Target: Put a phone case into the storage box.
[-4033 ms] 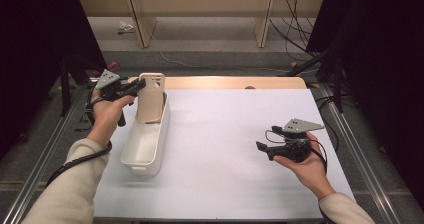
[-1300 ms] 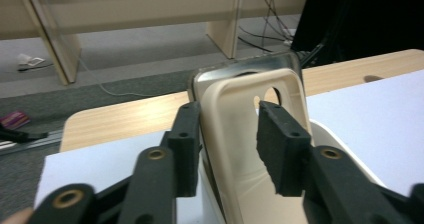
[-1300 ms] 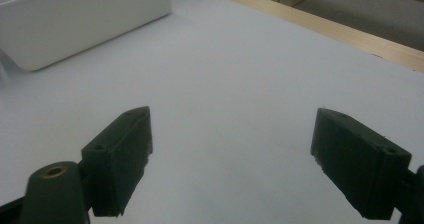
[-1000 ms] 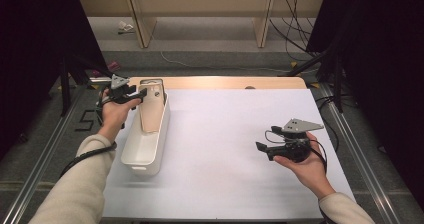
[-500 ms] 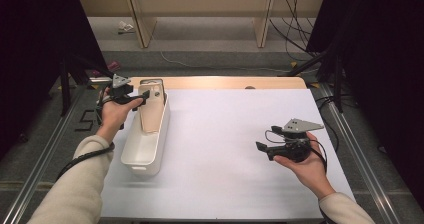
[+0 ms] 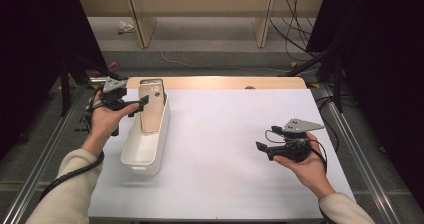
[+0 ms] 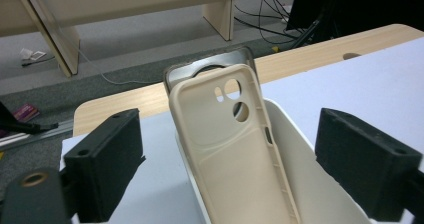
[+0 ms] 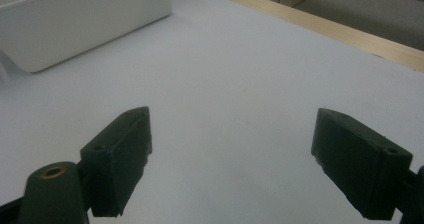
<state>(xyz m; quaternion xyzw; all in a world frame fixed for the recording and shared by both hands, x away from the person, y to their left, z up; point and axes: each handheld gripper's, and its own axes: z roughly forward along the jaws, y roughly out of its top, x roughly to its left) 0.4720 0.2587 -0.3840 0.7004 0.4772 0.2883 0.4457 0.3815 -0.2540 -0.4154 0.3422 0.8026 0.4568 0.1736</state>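
A beige phone case (image 6: 151, 112) leans upright against the far end of a long white bin (image 6: 144, 154), with a grey case (image 6: 150, 82) right behind it. My left gripper (image 6: 139, 105) hovers just left of the bin's far end. Its jaws have just been opening and now stand open. In the left gripper view the beige case (image 7: 227, 134) stands ahead between the jaws, and neither pad touches it. The grey case (image 7: 207, 68) peeks out above it. My right gripper (image 6: 266, 138) hangs open over the white table sheet (image 6: 225, 129) at the right, with nothing between its jaws.
The bin (image 8: 75, 19) shows at the far left in the right gripper view. A wooden table edge (image 6: 225, 82) runs along the back. Beyond it are wooden shelf legs (image 6: 140, 19) and cables (image 6: 295, 29) on the floor. Metal rails (image 6: 40, 174) flank the table.
The left gripper has let go of the beige case, opened its jaws and drawn back left and slightly up. The case now leans in the bin. The right gripper has stayed still.
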